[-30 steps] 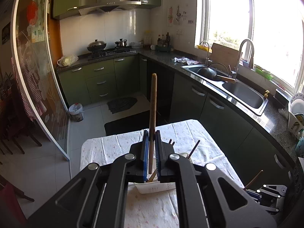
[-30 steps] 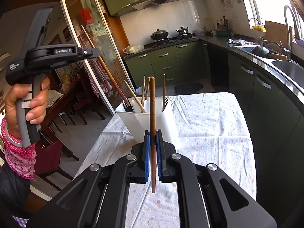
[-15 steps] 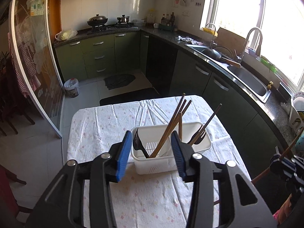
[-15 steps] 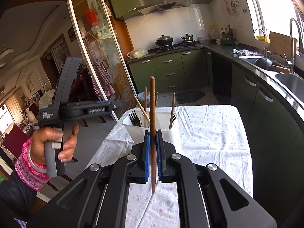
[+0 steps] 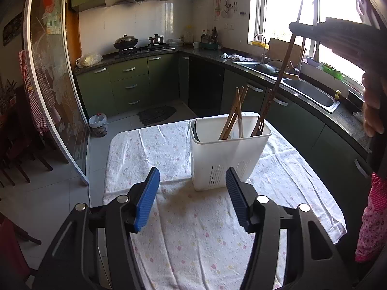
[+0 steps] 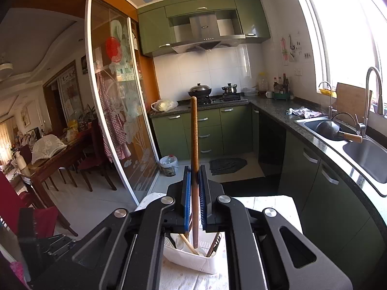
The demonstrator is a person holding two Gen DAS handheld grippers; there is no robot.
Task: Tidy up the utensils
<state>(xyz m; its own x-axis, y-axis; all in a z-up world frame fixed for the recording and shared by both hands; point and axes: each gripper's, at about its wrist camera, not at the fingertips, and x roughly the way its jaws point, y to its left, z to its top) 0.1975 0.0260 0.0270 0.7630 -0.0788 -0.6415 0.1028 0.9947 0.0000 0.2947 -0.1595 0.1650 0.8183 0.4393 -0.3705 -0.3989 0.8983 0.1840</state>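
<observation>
A white utensil basket (image 5: 227, 154) stands on the flowered tablecloth (image 5: 193, 229) and holds several wooden chopsticks (image 5: 233, 113), a wooden fork and a dark utensil. My left gripper (image 5: 192, 199) is open and empty, low over the cloth just in front of the basket. My right gripper (image 6: 194, 207) is shut on a long wooden utensil (image 6: 194, 149), held upright directly above the basket (image 6: 193, 258), its lower end inside the rim. In the left wrist view the right gripper (image 5: 338, 38) is high at the upper right, with that utensil (image 5: 280, 77) slanting down into the basket.
Green cabinets and a dark counter with a sink (image 5: 309, 91) run along the right. A stove with pots (image 5: 125, 42) is at the back. A glass sliding door (image 5: 48, 84) is left, with a bin (image 5: 98, 124) beside it. A dining table and chairs (image 6: 60, 149) lie beyond.
My left gripper let go of its wooden utensil into the basket, opened and pulled back low. My right gripper moved over the basket and lowered its utensil into it.
</observation>
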